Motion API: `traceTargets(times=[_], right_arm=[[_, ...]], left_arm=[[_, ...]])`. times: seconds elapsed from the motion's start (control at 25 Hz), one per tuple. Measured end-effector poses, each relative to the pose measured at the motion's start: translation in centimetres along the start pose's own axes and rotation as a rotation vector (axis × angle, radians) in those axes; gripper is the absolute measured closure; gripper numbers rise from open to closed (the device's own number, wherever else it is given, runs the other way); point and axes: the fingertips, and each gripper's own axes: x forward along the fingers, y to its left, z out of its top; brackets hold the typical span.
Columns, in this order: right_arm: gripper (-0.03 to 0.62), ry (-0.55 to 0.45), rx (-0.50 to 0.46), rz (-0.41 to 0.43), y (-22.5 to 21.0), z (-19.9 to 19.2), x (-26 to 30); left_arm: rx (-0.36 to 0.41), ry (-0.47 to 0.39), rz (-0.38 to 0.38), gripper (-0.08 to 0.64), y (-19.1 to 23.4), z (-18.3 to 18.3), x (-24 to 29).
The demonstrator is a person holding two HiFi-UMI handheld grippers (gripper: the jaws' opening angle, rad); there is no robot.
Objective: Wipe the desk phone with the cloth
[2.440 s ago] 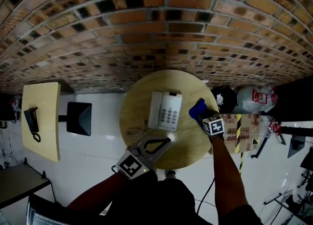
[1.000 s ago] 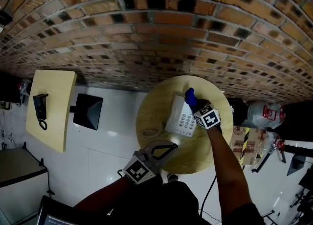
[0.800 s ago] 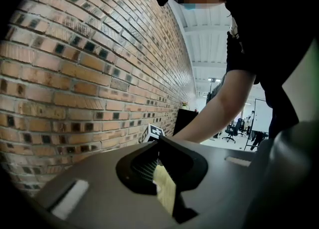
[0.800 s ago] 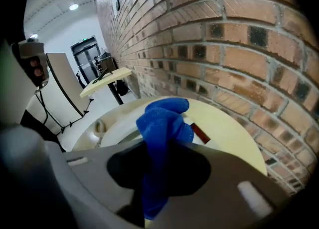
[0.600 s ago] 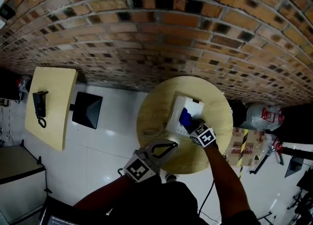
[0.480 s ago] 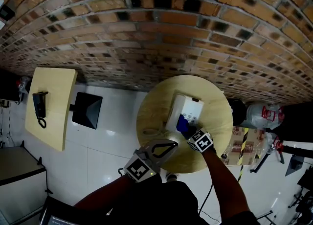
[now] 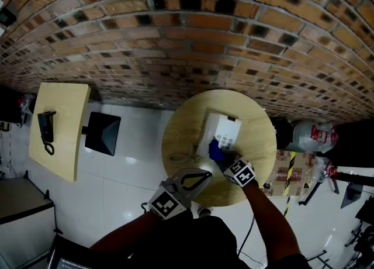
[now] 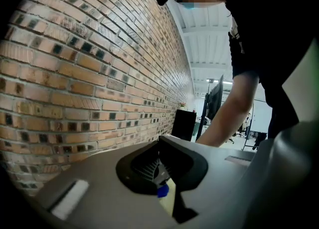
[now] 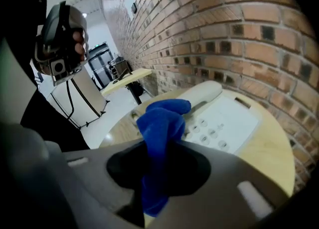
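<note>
Round counter carries the phone. Its long axis runs away from the person, tipped slightly right, with the handset along its left side. Right gripper sits at the phone's near end, clamped on the cloth. The cloth's free end is over the keypad next to the handset, probably touching. Next stroke likely goes straight ahead along that axis. Left gripper is well back from the phone, past the counter's near edge, jaws closed on nothing. No containers here.
</note>
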Motion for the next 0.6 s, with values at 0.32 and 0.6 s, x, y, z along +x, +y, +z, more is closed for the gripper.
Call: traceTargets(times=[0.32,0.6], right_arm=[[0.509,-0.073,-0.083,-0.144,-10.1,9.9,-1.4],[0.509,0.008,-0.147,-0.132,-11.0,12.5,2.8]], left_arm=[[-0.015,-0.01,0.018,0.571,0.9,0.0,-1.1],[-0.034,0.004,0.037,0.571,2.1,-1.0,-2.2]])
